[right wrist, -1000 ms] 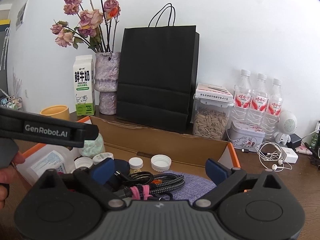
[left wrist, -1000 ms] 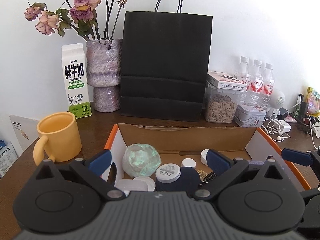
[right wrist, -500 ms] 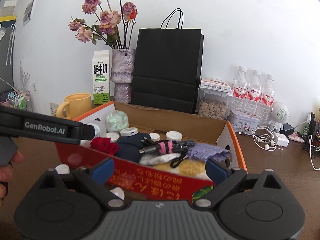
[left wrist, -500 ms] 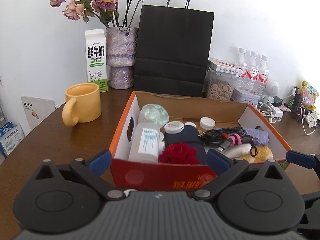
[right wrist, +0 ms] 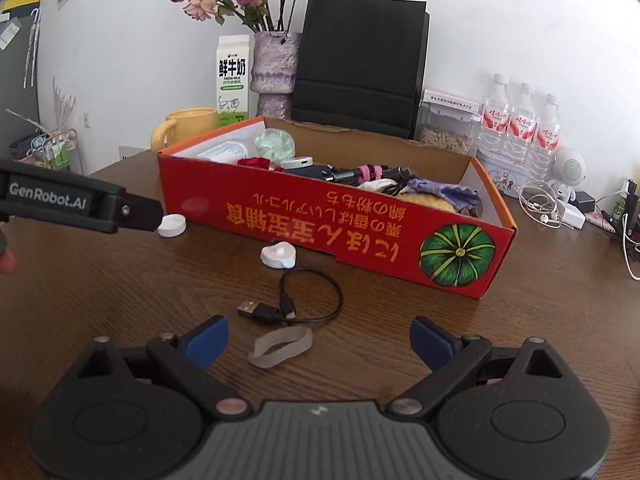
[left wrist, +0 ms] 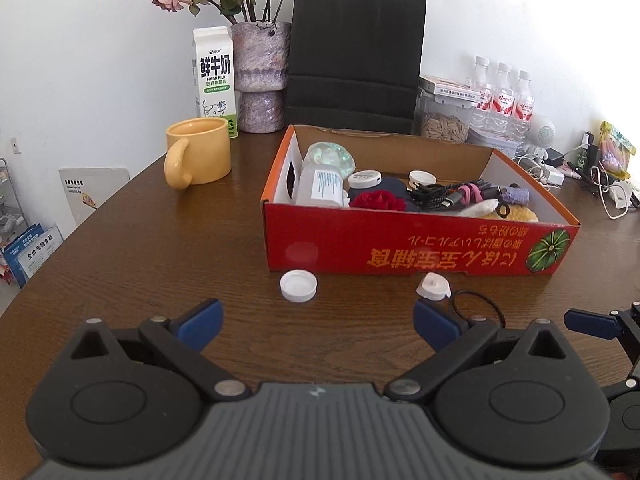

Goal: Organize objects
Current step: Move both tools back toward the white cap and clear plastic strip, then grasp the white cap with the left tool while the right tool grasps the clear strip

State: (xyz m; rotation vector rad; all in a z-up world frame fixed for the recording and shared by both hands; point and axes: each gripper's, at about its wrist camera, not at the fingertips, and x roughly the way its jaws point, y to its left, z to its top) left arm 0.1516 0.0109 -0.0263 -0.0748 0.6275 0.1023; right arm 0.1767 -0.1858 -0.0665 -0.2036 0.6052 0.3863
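1. Red cardboard box [left wrist: 416, 240], packed with a clear bottle [left wrist: 320, 188], a red rose [left wrist: 376, 200] and cables, sits mid-frame on the brown table [left wrist: 160, 264].
2. Before it, lower centre in the right wrist view: white cap [right wrist: 172, 225], white disc [right wrist: 279, 255], USB cable [right wrist: 296, 304], rubber band [right wrist: 281, 346].
3. Left gripper [left wrist: 316, 322] and right gripper [right wrist: 320, 338] hover low, jaws released, grasping nothing.

Left wrist view: low over the brown wooden table [left wrist: 132, 240], facing the long printed side of the red cardboard box [left wrist: 420, 246], near it. Right wrist view: same height, further right, facing that box [right wrist: 320, 216] obliquely. Both 2 views share the white round bottle cap [left wrist: 298, 286] [right wrist: 172, 225].
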